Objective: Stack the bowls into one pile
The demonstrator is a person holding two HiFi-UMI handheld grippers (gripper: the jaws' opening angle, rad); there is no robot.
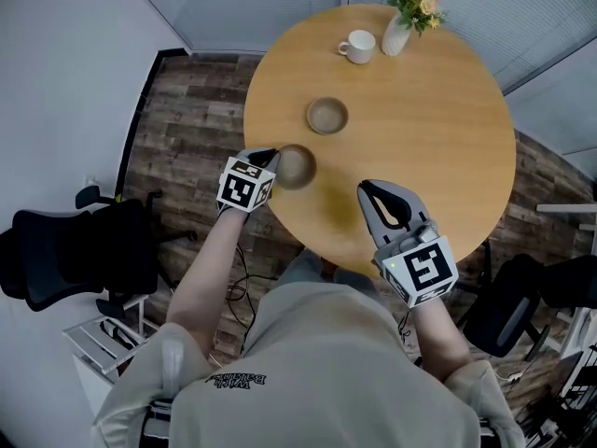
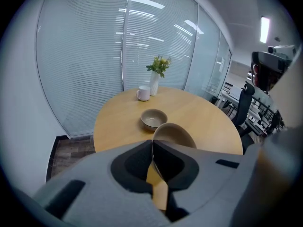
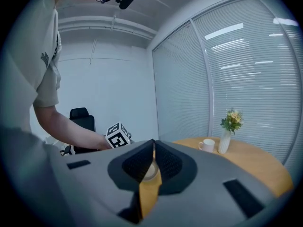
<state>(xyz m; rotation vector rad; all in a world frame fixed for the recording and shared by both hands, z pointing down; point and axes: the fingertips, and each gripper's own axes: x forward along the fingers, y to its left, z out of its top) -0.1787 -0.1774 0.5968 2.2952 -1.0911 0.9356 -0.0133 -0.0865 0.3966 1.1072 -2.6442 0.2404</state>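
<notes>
Jaws of the left gripper (image 2: 152, 144) are clamped on the near rim of a beige bowl (image 2: 175, 134). The rim is pinched between them and the bowl sits tilted just ahead of their tips. A second bowl (image 2: 154, 118) of the same colour stands upright on the round wooden table (image 2: 208, 119), a little beyond these jaws and apart from the held one. Farther beyond, near the table's far edge, a white mug (image 2: 143, 93) and a white vase (image 2: 154, 84) of yellow flowers (image 2: 160, 64) stand side by side.

On the right gripper (image 3: 154, 144) the jaws are closed, tips meeting, with nothing between them; only a narrow slit below the tips shows the tabletop. In the head view this gripper is over the near edge of the table, well apart from the left one. Ahead of the right jaws and to their left is the left gripper's marker cube (image 3: 117, 135), on the person's outstretched arm. The mug and vase are ahead to their right.
</notes>
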